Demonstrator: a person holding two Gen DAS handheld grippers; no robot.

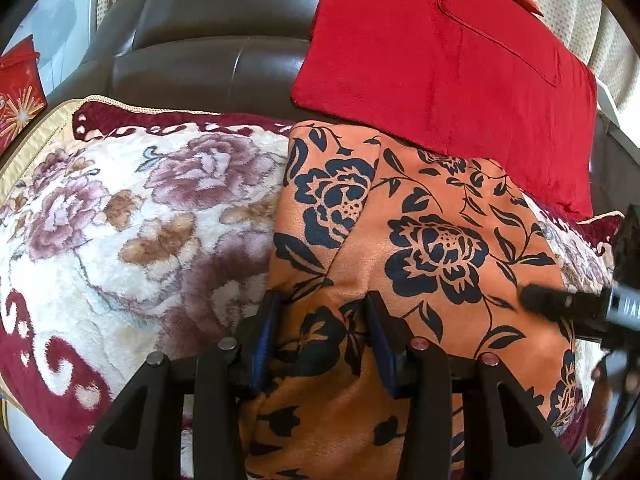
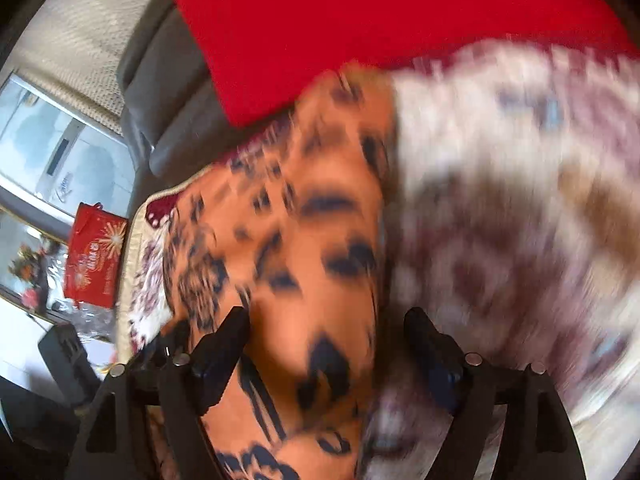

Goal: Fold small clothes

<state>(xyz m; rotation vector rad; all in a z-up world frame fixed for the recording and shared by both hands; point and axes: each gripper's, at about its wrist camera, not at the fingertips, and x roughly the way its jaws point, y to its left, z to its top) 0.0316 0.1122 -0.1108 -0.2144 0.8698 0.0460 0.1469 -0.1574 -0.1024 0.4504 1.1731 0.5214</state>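
**Orange floral garment on a blanketed sofa, left fingers gripping its near fold**

Dark brown leather sofa cushions (image 1: 224,40) form the backdrop, with a plush cream blanket (image 1: 132,216) patterned in mauve roses and maroon scrolls spread over the seat. Against the backrest leans a red velvet pillow (image 1: 440,60), its lower edge overlapping the far end of the garment. Off to the side sits a red gift box (image 2: 96,256) with a gold starburst print.

On the blanket lies the orange garment with navy flowers (image 1: 420,240), folded along a diagonal crease so one layer lies over another. It reaches from the pillow down to the near edge of the seat.

From the left wrist view, the left gripper (image 1: 322,312) has its blue-padded fingers (image 1: 264,336) closed partway on a raised fold at the garment's near end, cloth bunched between them. At the right edge of that view the right gripper (image 1: 560,304) reaches in over the garment.

From the right wrist view, heavily blurred, the right gripper's fingers (image 2: 228,340) stand spread wide, released, with the garment's edge lying loose beneath the gap.
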